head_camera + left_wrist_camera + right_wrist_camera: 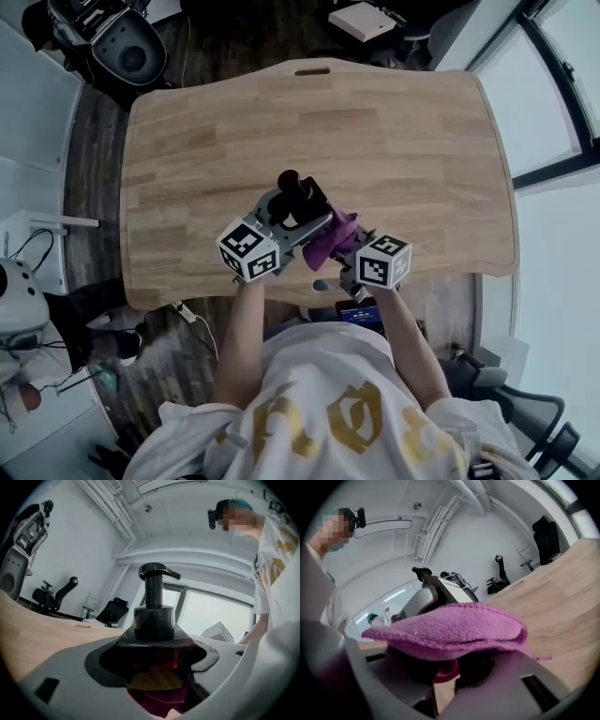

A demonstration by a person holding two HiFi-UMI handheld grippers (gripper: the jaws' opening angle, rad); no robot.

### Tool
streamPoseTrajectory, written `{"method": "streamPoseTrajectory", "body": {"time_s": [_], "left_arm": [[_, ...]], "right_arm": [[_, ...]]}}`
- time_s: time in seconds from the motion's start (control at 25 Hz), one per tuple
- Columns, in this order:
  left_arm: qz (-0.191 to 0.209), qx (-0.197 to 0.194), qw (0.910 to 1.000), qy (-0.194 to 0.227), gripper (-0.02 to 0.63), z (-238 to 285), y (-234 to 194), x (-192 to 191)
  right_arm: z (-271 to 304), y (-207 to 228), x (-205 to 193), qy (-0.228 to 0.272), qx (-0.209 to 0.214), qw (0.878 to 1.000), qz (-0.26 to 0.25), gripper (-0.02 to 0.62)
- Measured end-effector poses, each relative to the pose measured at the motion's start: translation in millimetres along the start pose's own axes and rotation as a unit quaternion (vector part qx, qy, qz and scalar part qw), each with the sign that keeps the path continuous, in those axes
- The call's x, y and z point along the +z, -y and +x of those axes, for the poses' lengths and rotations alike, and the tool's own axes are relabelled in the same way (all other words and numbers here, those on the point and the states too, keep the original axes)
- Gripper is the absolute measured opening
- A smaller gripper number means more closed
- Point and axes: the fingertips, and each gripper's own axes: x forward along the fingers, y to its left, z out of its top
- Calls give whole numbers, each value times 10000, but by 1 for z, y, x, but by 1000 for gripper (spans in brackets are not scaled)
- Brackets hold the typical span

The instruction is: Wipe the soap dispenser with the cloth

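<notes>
person [328, 394]: leaning in at the bench's near edge, both arms reaching forward, a pair of tongs in each hand
right tongs [450, 672]: clamping down on a folded purple cloth [454, 630], the fold bulging out over the jaws; sitting just right of the soap dispenser and on its near side
left tongs [157, 665]: gripping the soap dispenser [154, 616] round its dark amber body, jaws pressing in from both sides, the black pump [157, 571] standing upright above them
cloth against dispenser: in the head view the cloth is lying close at the dispenser's lower right side; the left gripper view is showing purple just beneath the dispenser's base; whether the two are actually touching I cannot tell
soap dispenser's place: being held over the near middle of the bench [403, 141], seemingly lifted off the wood, though no view is settling that
beyond the dispenser: bare wood running to the bench's far edge, then office chairs [112, 611] and windows [211, 616]
step in hand: as I am judging it, bringing cloth to dispenser, the wiping starting or just about to start
next move: probably calling for pressing the cloth flat on the body and dragging it round or up it, with the left tongs holding the dispenser steady; the left jaws are covering part of the body, so that part is likely needing a turn or a regrip
</notes>
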Motion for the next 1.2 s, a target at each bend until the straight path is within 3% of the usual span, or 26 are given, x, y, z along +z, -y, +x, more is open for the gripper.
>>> {"method": "streamPoseTrajectory", "body": {"time_s": [0.16, 0.44, 0.76, 1.04, 1.2], "left_arm": [[-27, 246, 9996, -109, 344, -2, -20, -7], [-143, 600, 9964, -575, 344, 1, -53, -41], [-175, 339, 9900, -1357, 344, 26, -66, -93], [-166, 264, 9853, -1681, 344, 43, -81, -120], [108, 185, 9802, -1968, 344, 51, -87, -135]], "right_arm": [[-12, 7, 3, 427, 206, 9976, 502, 43], [-35, 52, 8, 924, -430, 9896, 1014, 43], [-67, 105, 24, 1494, -1464, 9698, 1253, 43], [-73, 124, 27, 1527, -1604, 9646, 1433, 43], [-74, 131, 25, 1566, -1657, 9619, 1506, 43]]}}
